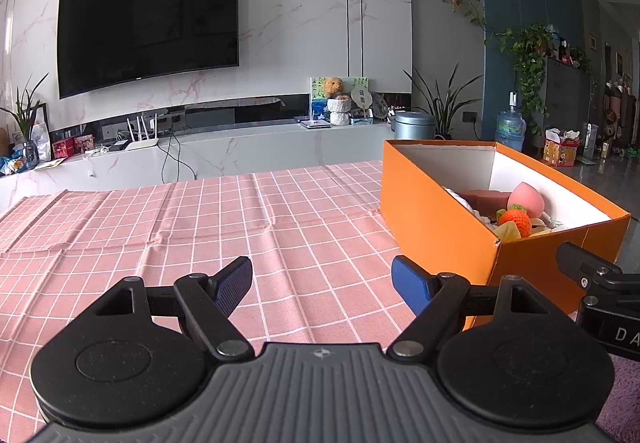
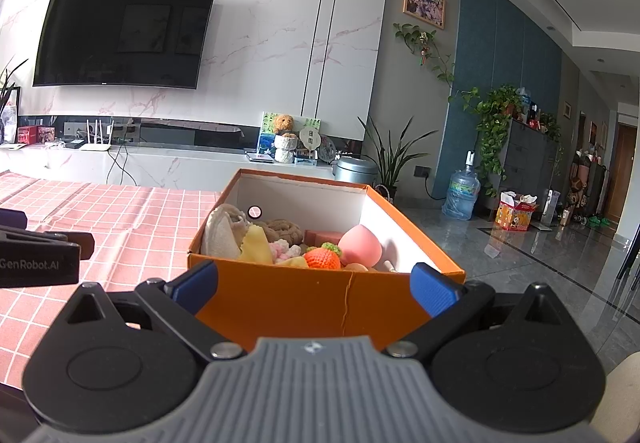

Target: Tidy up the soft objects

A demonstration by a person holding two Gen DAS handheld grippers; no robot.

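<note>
**Both grippers idle, soft stuff boxed**

Left gripper sits low over the pink checked cloth, jaws spread wide, nothing between them. Right next to it, the right gripper is spread too, right up at the near wall of the orange box. Inside: a beige cloth, crochet strawberry, pink peach, all piled together.

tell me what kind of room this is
Most likely a home living room. A large wall-mounted TV hangs on a marble-look wall above a low media console with a router, potted plants stand about, and the orange box of soft toys sits on a pink checked tablecloth.
</note>
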